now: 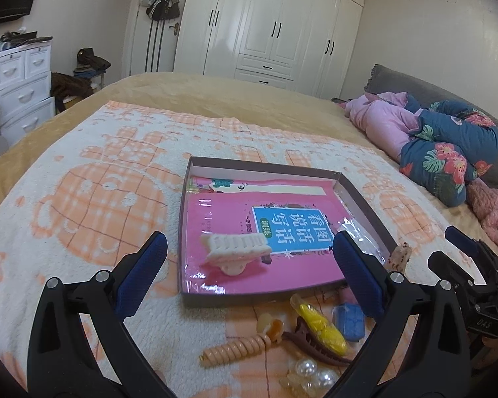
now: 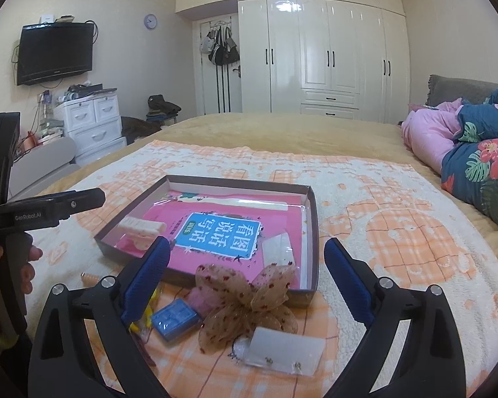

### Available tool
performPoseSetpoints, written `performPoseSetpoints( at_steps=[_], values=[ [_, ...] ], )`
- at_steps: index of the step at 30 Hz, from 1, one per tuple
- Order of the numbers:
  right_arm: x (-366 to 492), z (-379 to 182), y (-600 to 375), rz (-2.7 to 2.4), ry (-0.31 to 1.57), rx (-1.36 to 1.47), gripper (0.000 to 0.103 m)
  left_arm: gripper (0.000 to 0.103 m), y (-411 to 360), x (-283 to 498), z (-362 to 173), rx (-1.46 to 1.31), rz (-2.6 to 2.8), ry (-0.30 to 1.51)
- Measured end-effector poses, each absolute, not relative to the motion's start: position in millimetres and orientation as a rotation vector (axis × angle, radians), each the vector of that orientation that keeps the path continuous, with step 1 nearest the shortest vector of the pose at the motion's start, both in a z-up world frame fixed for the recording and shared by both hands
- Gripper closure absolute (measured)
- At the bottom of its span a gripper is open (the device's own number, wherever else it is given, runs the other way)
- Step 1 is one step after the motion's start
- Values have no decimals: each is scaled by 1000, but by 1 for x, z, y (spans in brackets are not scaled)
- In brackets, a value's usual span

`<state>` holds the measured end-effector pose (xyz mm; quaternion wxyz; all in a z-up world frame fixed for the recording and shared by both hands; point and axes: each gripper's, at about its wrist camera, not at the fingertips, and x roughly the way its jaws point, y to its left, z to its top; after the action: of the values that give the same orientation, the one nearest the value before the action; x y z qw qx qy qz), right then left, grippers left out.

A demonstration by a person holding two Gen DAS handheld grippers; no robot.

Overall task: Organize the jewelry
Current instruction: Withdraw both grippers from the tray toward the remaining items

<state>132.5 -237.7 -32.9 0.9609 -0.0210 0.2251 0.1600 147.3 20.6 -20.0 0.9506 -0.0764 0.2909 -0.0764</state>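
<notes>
Nearest us, our left hand-held gripper [image 1: 249,265] hangs released with its blue pads spread wide and nothing between them. Under it on the towel [image 1: 83,199] lies a loose cluster: pearl beads [image 1: 310,373], a peach spiral hair tie [image 1: 235,350], a brown claw clip [image 1: 315,343], a yellow clip [image 1: 322,325] and a small blue case [image 1: 348,321]. Our right hand-held gripper [image 2: 245,265] is likewise released, its fingers apart and holding nothing. Below it we see a white earring card [image 2: 284,351] with two small studs, and touching it a brown dotted gauze bow [image 2: 249,301] whose upper wings lean on the box's near wall. Just beyond sits the shallow brown box [image 1: 189,195], lined with a pink booklet [image 1: 229,212]; a white hair clip [image 1: 235,248] lies inside it, near the corner closest to our left side. Farther off, the tan bed cover [image 2: 282,132] runs to folded quilts [image 2: 481,162] on the right and white wardrobes [image 2: 325,56] on the far wall
</notes>
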Motion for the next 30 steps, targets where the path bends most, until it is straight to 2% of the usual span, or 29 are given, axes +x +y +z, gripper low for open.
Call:
performPoseSetpoints(
  at_steps=[30],
  values=[
    [97,-49,-247,337,497,-75,12,12,0,96,-48,-54,-228,666]
  ],
)
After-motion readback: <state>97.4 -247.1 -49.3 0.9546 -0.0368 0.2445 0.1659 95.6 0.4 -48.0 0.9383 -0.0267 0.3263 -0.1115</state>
